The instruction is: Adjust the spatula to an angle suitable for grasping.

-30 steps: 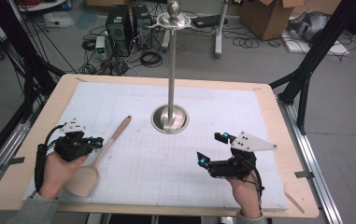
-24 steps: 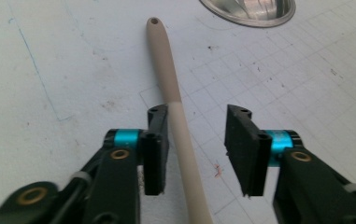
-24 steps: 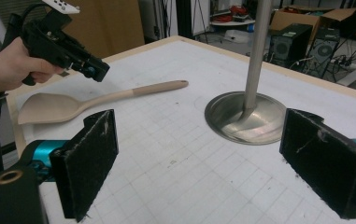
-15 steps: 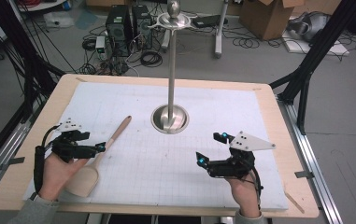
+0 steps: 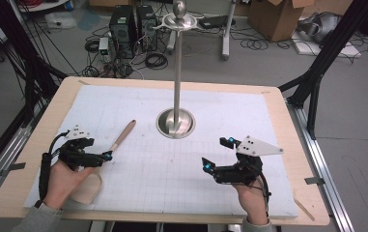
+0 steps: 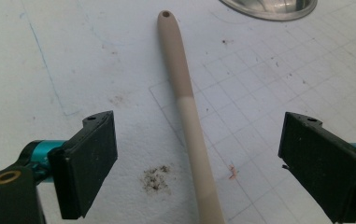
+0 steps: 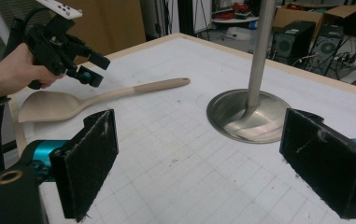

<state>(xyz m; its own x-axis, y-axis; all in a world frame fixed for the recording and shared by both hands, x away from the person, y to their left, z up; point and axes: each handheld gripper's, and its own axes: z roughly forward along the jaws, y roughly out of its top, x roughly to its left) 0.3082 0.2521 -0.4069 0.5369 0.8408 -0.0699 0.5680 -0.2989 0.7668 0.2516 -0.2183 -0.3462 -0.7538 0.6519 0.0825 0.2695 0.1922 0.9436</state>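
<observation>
High view: my left gripper sits lower left, over the wooden spatula lying flat on the mat — nothing lifted yet.

Left gripper view: jaws have just been opening, handle between them, untouched.

Right gripper view: my right gripper gapes empty; the stand is probably the goal.
</observation>
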